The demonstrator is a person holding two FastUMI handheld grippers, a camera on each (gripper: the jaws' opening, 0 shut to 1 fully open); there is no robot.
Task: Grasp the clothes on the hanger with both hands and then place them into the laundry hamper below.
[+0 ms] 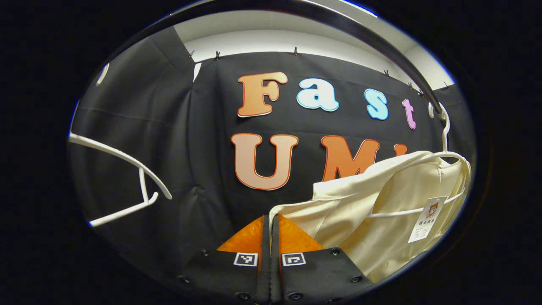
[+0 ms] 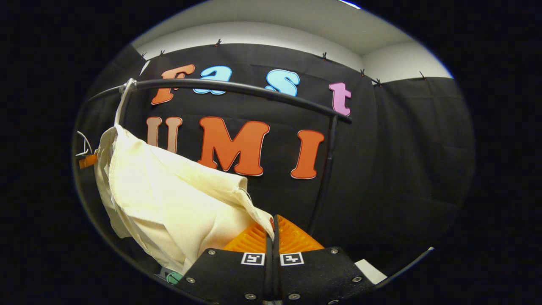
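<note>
In the left gripper view, the left hand-held gripper (image 1: pixel 271 224) sits at the bottom with its two fingers pressed together, pinching a thin edge of the cream garment (image 1: pixel 381 212) between them. From that pinch the cloth rises to the right, where it drapes over a white hanger (image 1: pixel 444 156) whose hook catches the dark rail (image 1: pixel 381 42) curving overhead. A paper tag (image 1: pixel 427 218) dangles inside the garment near its right side. Farther off on the left, a second white hanger (image 1: pixel 127 169) is in view, bare and tilted, well apart from the garment. Behind everything stands the black cloth wall (image 1: pixel 169 127).

In the right gripper view, the right hand-held gripper (image 2: pixel 273 231) also has its fingers closed, clamped on a corner of the same cream garment (image 2: pixel 169 195). The fabric stretches up and to the left from the fingertips toward the white hanger's hook (image 2: pixel 123 101), which sits on the left end of the dark rail (image 2: pixel 237 89). The rail arcs to the right and meets an upright dark post (image 2: pixel 326 178). Low beside the gripper body, a small green object (image 2: pixel 172 278) peeks out beneath the cloth; what it is cannot be told.
</note>
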